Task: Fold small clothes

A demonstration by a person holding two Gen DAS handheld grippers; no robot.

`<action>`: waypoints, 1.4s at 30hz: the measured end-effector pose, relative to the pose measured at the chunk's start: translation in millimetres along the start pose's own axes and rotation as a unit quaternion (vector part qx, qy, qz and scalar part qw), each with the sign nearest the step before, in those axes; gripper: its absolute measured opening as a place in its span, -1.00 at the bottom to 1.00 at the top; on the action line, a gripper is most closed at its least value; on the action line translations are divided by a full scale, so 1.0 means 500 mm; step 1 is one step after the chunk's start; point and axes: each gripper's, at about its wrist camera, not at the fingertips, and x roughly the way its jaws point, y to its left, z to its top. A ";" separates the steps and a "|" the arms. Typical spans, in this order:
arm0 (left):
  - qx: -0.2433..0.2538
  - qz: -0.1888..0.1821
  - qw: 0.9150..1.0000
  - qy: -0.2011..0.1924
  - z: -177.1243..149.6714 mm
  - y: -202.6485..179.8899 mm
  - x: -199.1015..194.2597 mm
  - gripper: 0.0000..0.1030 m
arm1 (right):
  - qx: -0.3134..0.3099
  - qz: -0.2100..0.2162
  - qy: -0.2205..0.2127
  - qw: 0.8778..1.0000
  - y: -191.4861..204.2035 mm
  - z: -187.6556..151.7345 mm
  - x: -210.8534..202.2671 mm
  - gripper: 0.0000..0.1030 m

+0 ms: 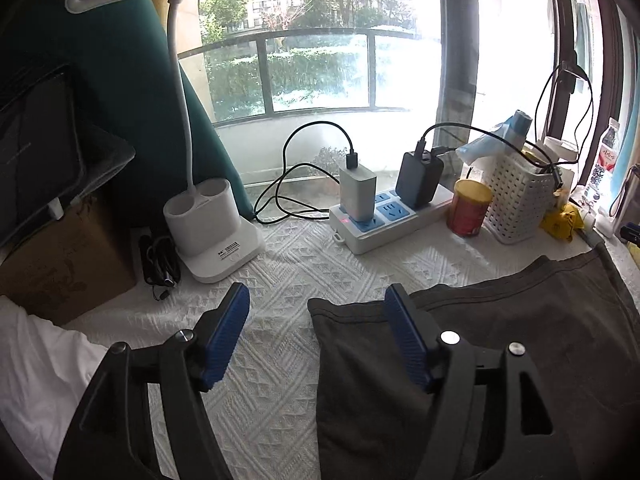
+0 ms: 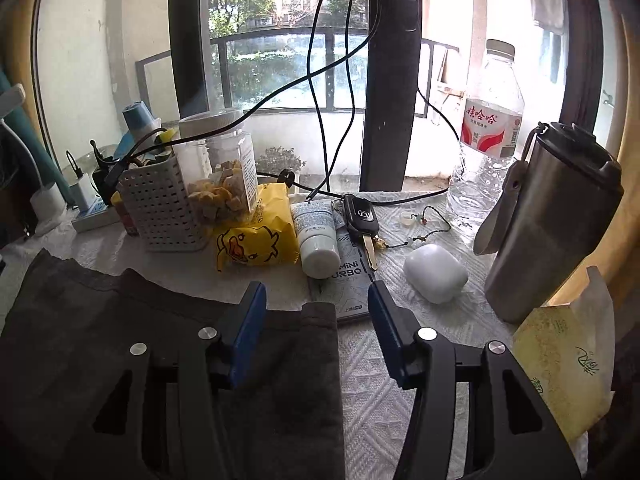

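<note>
A dark grey garment (image 1: 500, 340) lies flat on the white textured cloth (image 1: 280, 280). In the left wrist view its left edge runs under my left gripper (image 1: 316, 304), which is open, with its right blue finger (image 1: 404, 332) above the fabric. In the right wrist view the garment (image 2: 100, 320) fills the lower left. My right gripper (image 2: 316, 300) is open over the garment's right edge, its left finger (image 2: 248, 328) above the fabric and its right finger (image 2: 388, 332) over bare cloth.
At the back stand a white lamp base (image 1: 212, 228), a power strip with chargers (image 1: 384, 212), a red can (image 1: 468, 208), a white basket (image 2: 160, 204), a yellow snack bag (image 2: 256, 236), a tube, a car key (image 2: 360, 216), a white case (image 2: 436, 272), a water bottle (image 2: 488, 136) and a steel flask (image 2: 552, 216). A cardboard box (image 1: 60, 260) stands at the left.
</note>
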 end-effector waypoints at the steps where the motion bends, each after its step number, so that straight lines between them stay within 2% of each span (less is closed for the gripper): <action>1: -0.011 -0.012 1.000 0.003 -0.002 0.000 -0.008 0.36 | 0.001 0.001 0.000 1.000 0.001 -0.002 -0.008 0.09; 3: -0.029 -0.042 0.999 0.005 -0.008 -0.008 -0.025 0.36 | 0.005 0.003 -0.001 1.000 0.003 -0.006 -0.028 0.09; 11: -0.031 -0.102 0.994 -0.010 -0.049 -0.070 -0.093 0.36 | 0.025 0.001 0.001 1.000 0.013 -0.050 -0.111 0.09; 20: -0.036 -0.152 0.988 -0.015 -0.132 -0.111 -0.155 0.36 | 0.048 -0.010 0.014 0.999 0.050 -0.123 -0.213 0.09; 34: -0.025 -0.168 0.986 -0.008 -0.237 -0.122 -0.231 0.37 | 0.071 -0.045 0.041 0.996 0.055 -0.293 -0.343 0.10; 38: -0.027 -0.167 0.985 0.003 -0.264 -0.122 -0.235 0.38 | 0.072 -0.029 0.071 0.994 0.070 -0.345 -0.339 0.27; 42: -0.023 -0.167 0.986 0.003 -0.283 -0.126 -0.248 0.38 | 0.051 -0.020 0.092 0.994 0.100 -0.387 -0.350 0.29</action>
